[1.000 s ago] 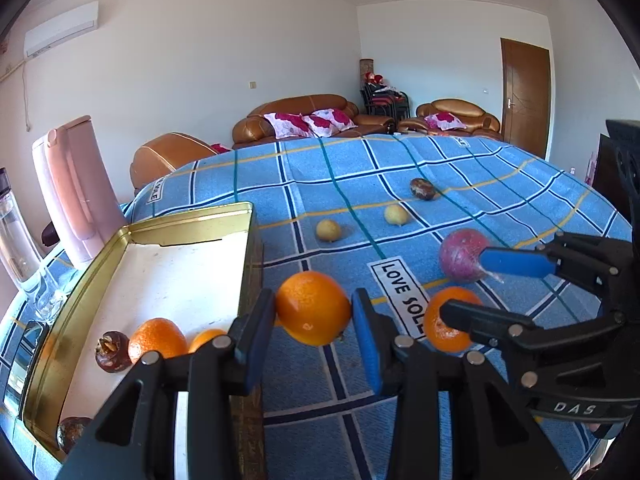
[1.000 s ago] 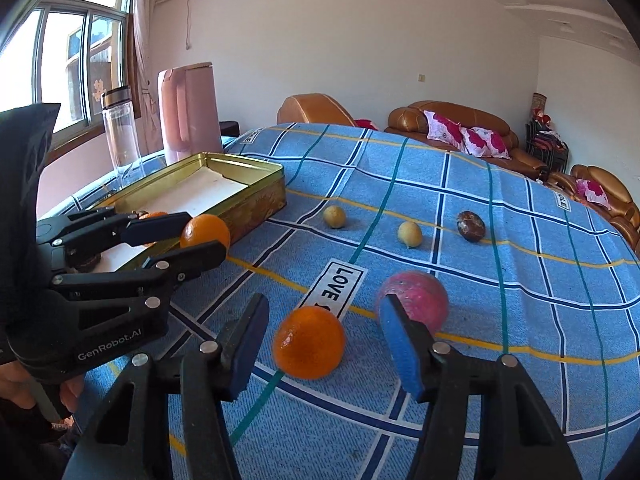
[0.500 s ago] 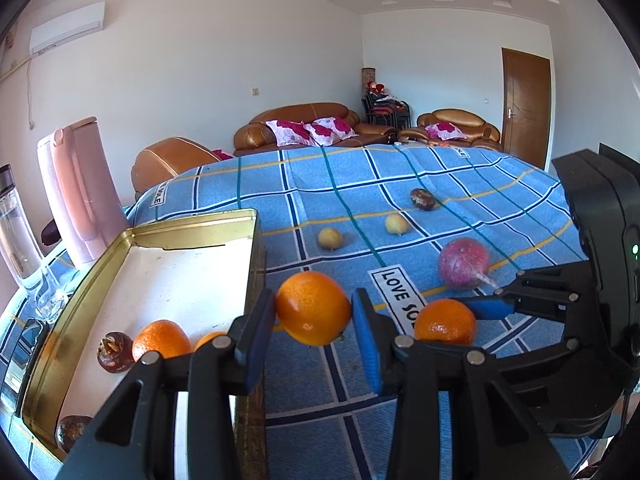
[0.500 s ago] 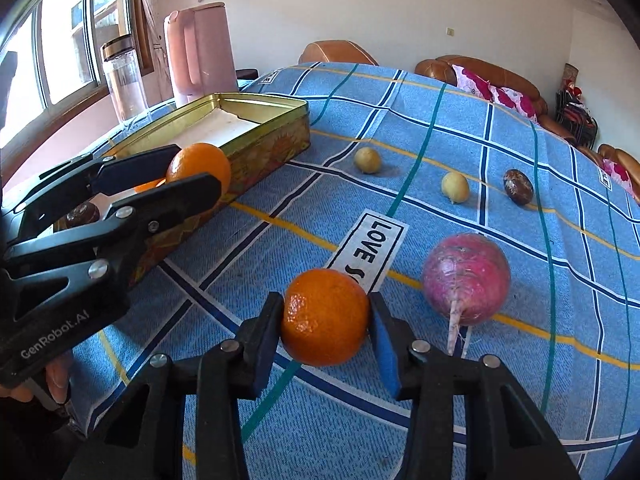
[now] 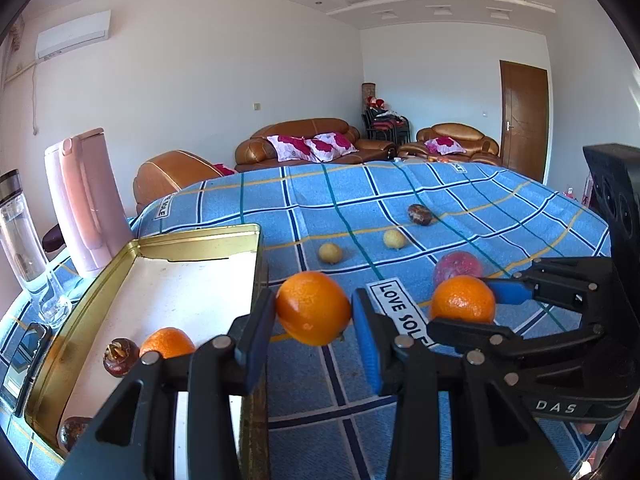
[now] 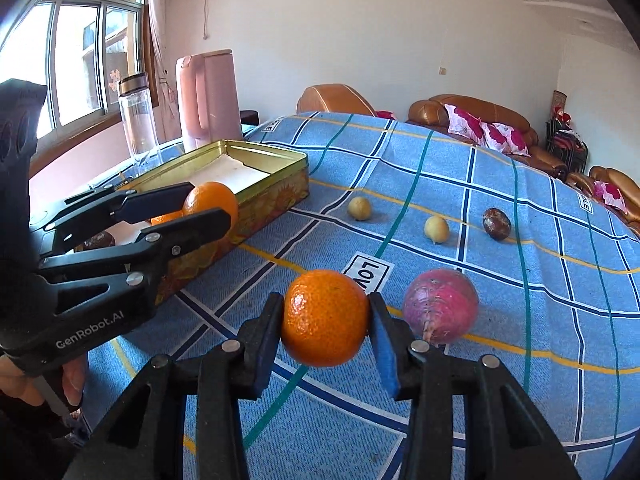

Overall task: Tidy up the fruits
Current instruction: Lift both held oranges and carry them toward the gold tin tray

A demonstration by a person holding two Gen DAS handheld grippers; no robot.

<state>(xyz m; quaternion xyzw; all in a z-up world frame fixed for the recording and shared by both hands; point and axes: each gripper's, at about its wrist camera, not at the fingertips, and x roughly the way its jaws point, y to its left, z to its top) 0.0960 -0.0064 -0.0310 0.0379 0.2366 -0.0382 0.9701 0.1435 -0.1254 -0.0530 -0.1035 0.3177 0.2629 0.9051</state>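
Note:
My left gripper point(image 5: 314, 314) is shut on an orange point(image 5: 313, 307) and holds it in the air beside the right wall of the gold tin point(image 5: 192, 236). It also shows in the right wrist view point(image 6: 200, 208). My right gripper point(image 6: 326, 320) is shut on a second orange point(image 6: 325, 317), lifted off the blue cloth; it shows in the left wrist view point(image 5: 462, 304) too. The tin holds an orange point(image 5: 167, 342) and dark brown fruits point(image 5: 119, 356). A pink-red fruit point(image 6: 440, 306), two small yellow fruits point(image 6: 359, 208) point(image 6: 437, 229) and a dark brown fruit point(image 6: 496, 223) lie on the cloth.
A pink kettle point(image 6: 208, 98) and a clear bottle point(image 6: 137, 116) stand behind the tin at the table's far left. A "LOVE" label point(image 6: 370, 272) is sewn on the cloth. Brown sofas point(image 5: 312, 144) stand beyond the table.
My right gripper closed on the orange that lay on the cloth and raised it off the cloth. My left gripper kept its orange and hardly moved.

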